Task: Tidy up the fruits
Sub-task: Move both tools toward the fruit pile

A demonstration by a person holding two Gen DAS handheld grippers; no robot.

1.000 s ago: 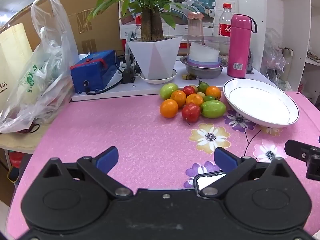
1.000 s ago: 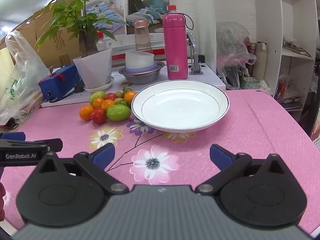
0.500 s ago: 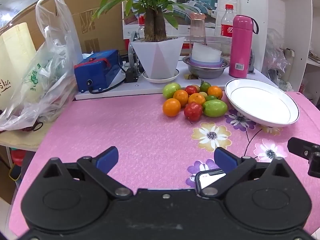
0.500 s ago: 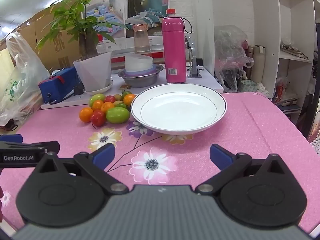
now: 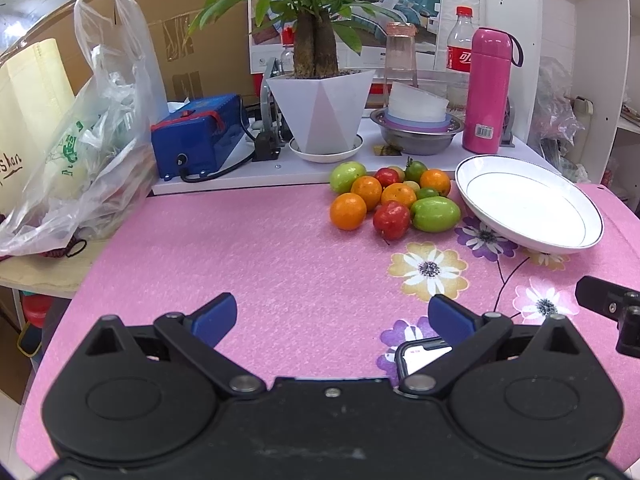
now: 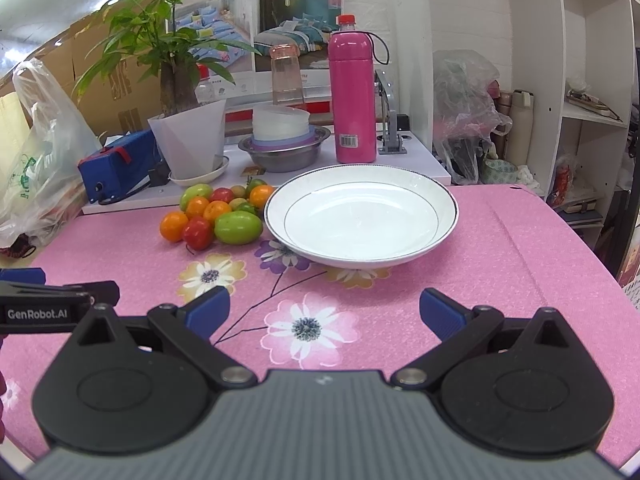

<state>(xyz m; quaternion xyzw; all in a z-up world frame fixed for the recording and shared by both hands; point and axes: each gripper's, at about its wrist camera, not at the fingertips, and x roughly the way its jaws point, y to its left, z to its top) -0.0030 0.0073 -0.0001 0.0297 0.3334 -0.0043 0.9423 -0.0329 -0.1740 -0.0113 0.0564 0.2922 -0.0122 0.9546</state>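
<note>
Both the left tongs (image 5: pixel 332 314) and right tongs (image 6: pixel 324 310) hover released and empty over the pink flowered counter (image 5: pixel 260 264), seemingly poised to move the orange, red and green fruit cluster (image 5: pixel 394 200) at one o'clock into the empty white gold-rimmed plate (image 6: pixel 360 184).

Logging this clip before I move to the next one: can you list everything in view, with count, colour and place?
Round oranges: four, orange, in the fruit pile left of the plate.
Red fruits: two, red, same pile.
Green fruits: at least four, green, same pile; some half hidden.
Round ceramic plate: one, white with a dark rim line, empty, on the pink floral mat.
Potted plant: one, white pot, on the back ledge.
Steel bowl: one, silver, holding white containers.
Thermos flask: one, pink, on the ledge.
Blue box: one, ledge.
Plastic bag: one, clear, far left.
Left gripper: open, empty.
Right gripper: open, empty.
</note>
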